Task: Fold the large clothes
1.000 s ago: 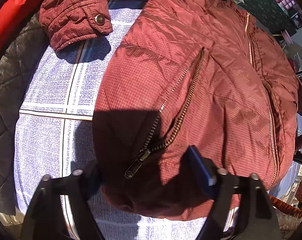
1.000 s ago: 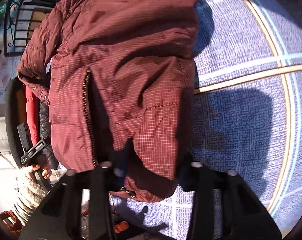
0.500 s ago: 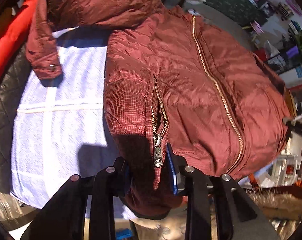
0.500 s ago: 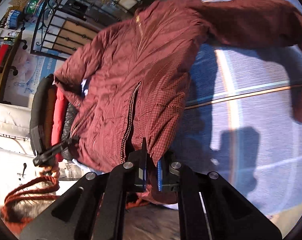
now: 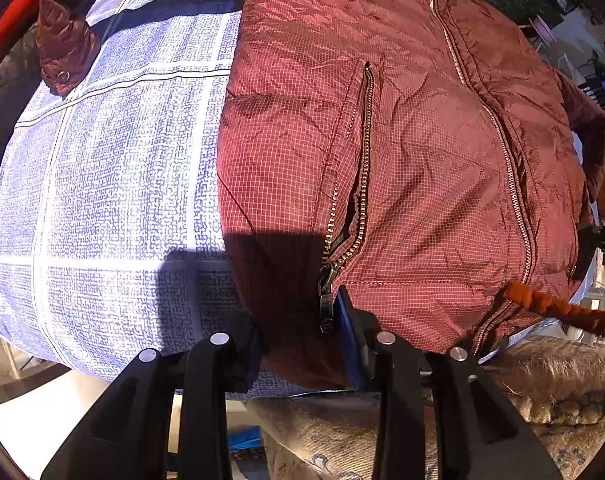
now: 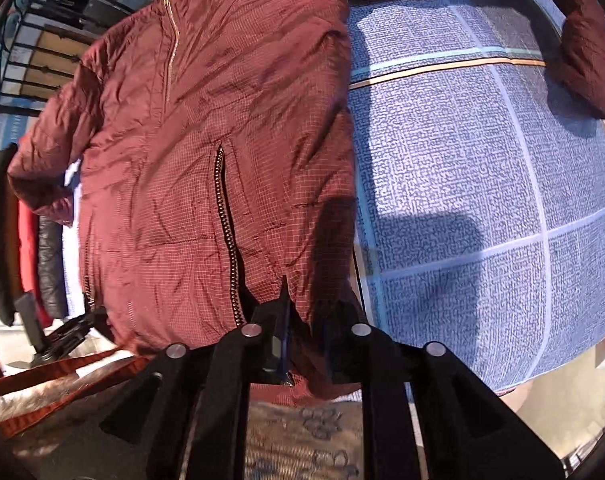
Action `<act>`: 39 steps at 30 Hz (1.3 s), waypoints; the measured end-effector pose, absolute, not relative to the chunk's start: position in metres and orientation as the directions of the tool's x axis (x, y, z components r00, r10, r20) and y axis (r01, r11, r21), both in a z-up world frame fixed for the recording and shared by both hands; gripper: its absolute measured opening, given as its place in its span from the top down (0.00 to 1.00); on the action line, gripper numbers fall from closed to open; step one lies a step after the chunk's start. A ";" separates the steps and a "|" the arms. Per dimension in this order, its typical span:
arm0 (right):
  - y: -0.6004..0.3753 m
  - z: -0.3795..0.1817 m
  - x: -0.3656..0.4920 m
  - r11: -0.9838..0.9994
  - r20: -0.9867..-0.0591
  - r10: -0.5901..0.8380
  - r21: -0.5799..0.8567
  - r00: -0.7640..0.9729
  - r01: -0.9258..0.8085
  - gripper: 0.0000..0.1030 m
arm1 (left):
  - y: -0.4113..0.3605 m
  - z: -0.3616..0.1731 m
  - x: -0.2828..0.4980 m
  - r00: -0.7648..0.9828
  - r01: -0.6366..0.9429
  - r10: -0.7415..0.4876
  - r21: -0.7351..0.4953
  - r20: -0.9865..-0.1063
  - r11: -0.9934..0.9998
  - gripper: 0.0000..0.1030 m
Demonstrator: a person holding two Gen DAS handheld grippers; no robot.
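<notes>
A: Where does the maroon grid-weave padded jacket (image 5: 402, 152) lie?
B: Front up on the blue patterned bedspread (image 5: 114, 184), long axis running away from both grippers, hem at the near edge

A: The grips?
B: The left gripper (image 5: 298, 332) fingers pinch the hem beside the pocket zip (image 5: 360, 184); the right gripper (image 6: 304, 320) fingers clamp the opposite hem corner

A: Room to move?
B: Open bedspread flanks the body; one sleeve cuff (image 5: 62, 64) rests far off, likely folded in later

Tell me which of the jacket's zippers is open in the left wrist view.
The slanted pocket zipper gapes open just above the left gripper. The long front zipper on the jacket runs fully closed.
</notes>
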State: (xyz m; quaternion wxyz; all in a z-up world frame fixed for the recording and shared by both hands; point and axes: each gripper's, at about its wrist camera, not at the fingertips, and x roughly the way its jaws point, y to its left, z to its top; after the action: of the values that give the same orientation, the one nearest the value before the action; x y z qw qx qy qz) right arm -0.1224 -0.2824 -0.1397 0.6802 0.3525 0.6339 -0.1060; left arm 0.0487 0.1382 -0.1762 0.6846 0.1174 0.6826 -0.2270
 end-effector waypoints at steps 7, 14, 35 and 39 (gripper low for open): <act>-0.280 -0.139 -0.139 0.811 -0.960 0.245 0.281 0.138 0.513 0.50 | 0.127 -0.155 0.045 0.065 0.443 -0.067 -0.031 -0.996 0.896 0.27; -0.267 -0.079 -0.143 0.916 -0.971 0.009 0.104 0.240 0.387 0.37 | 0.105 -0.094 0.051 0.259 0.464 -0.137 -0.001 -0.956 0.886 0.18; -0.156 -0.210 -0.083 0.999 -0.994 -0.019 -0.016 -0.109 -0.029 0.05 | 0.012 -0.227 0.018 0.006 0.664 0.110 0.086 -0.994 0.743 0.05; -0.153 -0.214 -0.076 1.000 -0.993 -0.018 -0.016 -0.120 -0.021 0.05 | 0.011 -0.233 0.018 -0.004 0.655 0.113 0.083 -0.994 0.751 0.05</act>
State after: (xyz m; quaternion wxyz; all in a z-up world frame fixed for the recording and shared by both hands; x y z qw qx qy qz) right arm -0.0759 -0.1534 -0.2136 0.6633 -0.0133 0.7483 0.0011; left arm 0.0180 0.0106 -0.2330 0.6464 0.2835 0.6766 -0.2096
